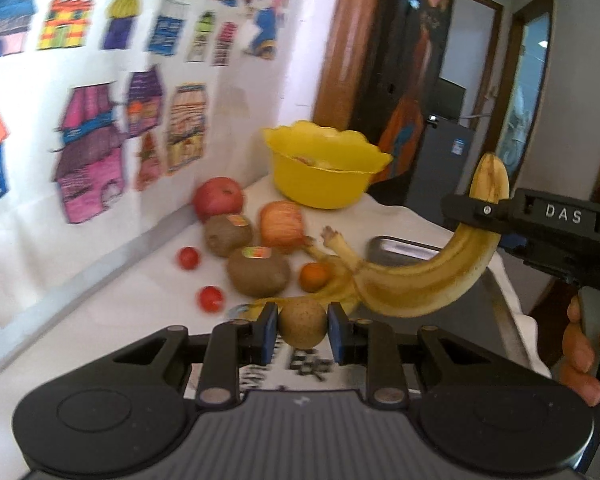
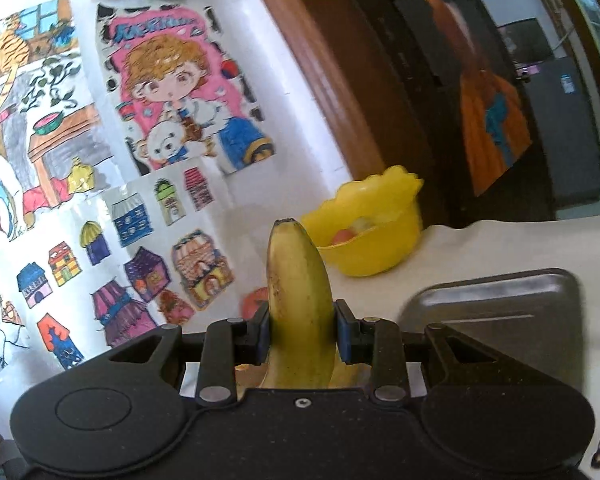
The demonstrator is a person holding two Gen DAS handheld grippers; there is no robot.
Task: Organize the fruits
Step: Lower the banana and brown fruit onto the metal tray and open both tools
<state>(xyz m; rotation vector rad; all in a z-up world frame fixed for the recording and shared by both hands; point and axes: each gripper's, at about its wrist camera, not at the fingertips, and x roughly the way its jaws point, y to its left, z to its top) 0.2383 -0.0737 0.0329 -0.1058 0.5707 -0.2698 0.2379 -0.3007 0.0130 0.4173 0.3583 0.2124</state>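
grip check: right gripper pinches the curved yellow banana near its tip, left gripper pinches a small round brown fruit; carry both level to the yellow plastic bowl.

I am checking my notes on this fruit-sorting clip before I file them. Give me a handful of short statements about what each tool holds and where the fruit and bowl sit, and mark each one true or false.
1. The right tool is shut on a banana. True.
2. The left tool is open and holds nothing. False: it is shut on a small brown round fruit.
3. The yellow bowl has nothing inside it. False: some fruit shows inside it, too blurred to name.
4. Two kiwis with stickers lie on the white cloth. True.
5. The metal tray is piled with apples. False: no apples show on it; the apples lie on the cloth by the wall.
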